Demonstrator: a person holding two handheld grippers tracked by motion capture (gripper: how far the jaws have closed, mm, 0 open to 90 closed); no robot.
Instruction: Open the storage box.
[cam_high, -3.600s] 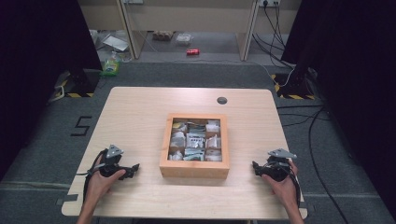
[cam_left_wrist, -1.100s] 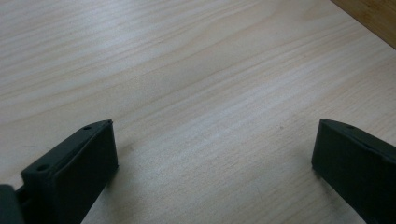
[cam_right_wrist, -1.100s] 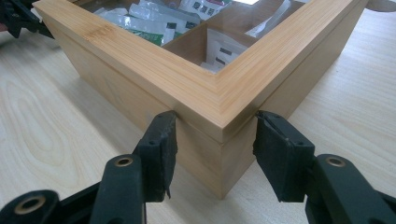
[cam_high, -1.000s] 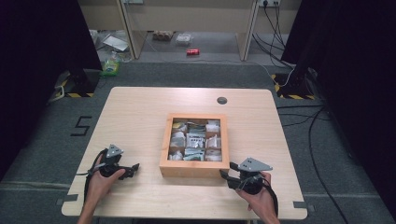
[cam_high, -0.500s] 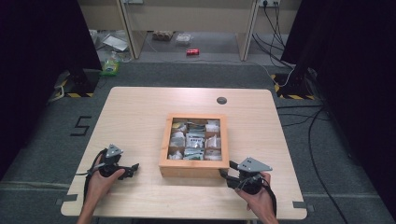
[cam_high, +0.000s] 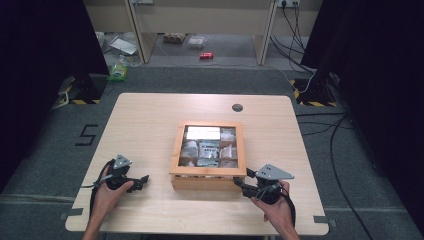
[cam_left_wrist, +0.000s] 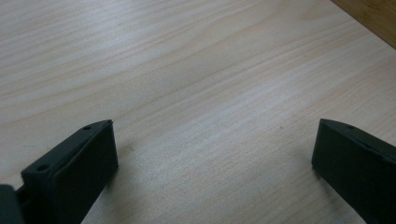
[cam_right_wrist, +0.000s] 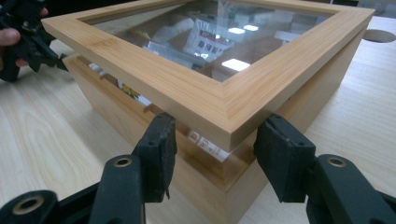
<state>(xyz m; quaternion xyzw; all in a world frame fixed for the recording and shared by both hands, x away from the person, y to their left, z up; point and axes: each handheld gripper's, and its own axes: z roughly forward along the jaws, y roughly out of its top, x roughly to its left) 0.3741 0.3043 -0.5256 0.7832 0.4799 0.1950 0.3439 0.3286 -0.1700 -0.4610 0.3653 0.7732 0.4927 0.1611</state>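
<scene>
The wooden box (cam_high: 208, 179) sits at the middle of the table (cam_high: 150, 120), its glass-paned lid (cam_right_wrist: 219, 100) lifted a crack, with packets inside whose print is too small to read. The right gripper (cam_right_wrist: 212, 154) straddles the lid's near corner, jaws either side, not clearly pressing. The left gripper (cam_high: 142, 181) rests spread on bare wood, well apart
</scene>
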